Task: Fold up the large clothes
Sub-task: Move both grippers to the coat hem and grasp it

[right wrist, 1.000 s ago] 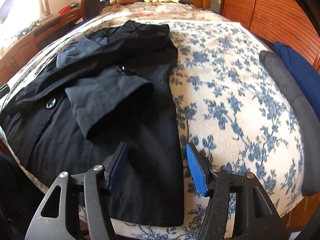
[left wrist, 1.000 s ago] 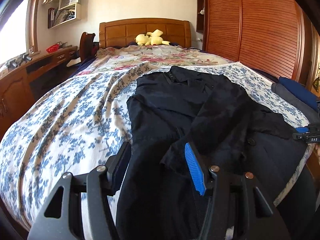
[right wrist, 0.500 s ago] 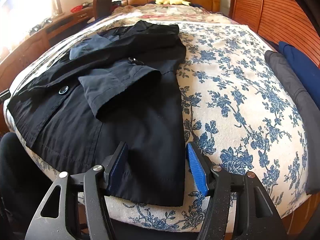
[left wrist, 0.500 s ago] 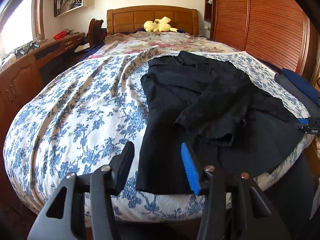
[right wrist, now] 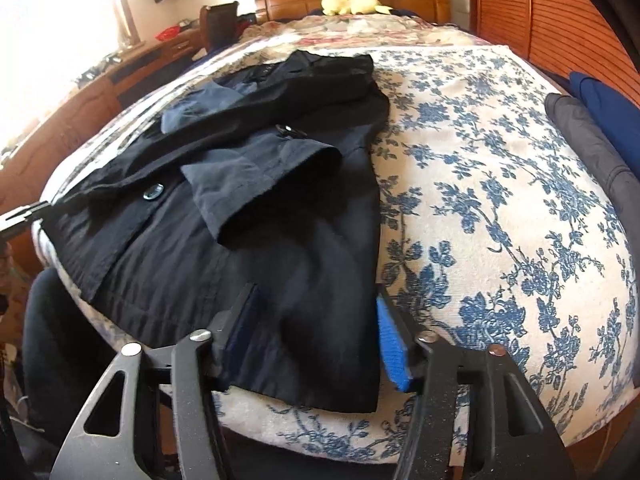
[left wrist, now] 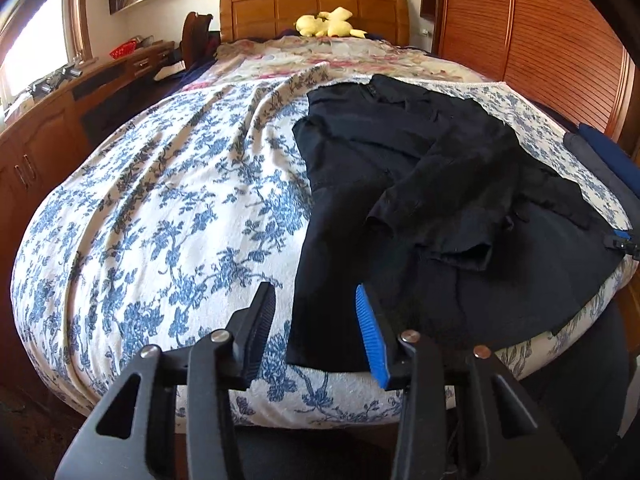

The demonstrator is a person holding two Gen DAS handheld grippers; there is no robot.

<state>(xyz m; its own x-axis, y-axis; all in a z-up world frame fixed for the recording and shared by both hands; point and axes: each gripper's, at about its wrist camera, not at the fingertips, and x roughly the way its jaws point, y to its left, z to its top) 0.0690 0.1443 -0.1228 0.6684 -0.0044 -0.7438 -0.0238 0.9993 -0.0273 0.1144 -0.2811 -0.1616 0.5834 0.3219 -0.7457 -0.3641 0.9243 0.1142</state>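
A black buttoned jacket [left wrist: 420, 200] lies spread on the blue-flowered bedspread [left wrist: 160, 208], both sleeves folded in over its front, collar toward the headboard. It also shows in the right wrist view [right wrist: 256, 216]. My left gripper [left wrist: 316, 320] is open and empty, just above the jacket's near left hem corner at the foot of the bed. My right gripper [right wrist: 316, 320] is open and empty, its jaws on either side of the near right hem corner. The right gripper's tip shows at the right edge of the left wrist view [left wrist: 624, 242].
A yellow plush toy [left wrist: 328, 26] sits by the wooden headboard [left wrist: 312, 8]. Folded grey and blue clothes [right wrist: 592, 136] lie along the bed's right side beside slatted wardrobe doors [left wrist: 540, 40]. A wooden desk and cabinets [left wrist: 80, 96] run along the left.
Both grippers have pulled back toward the foot of the bed, from over the jacket to its near hem corners. Both stay open. The jacket has not moved.
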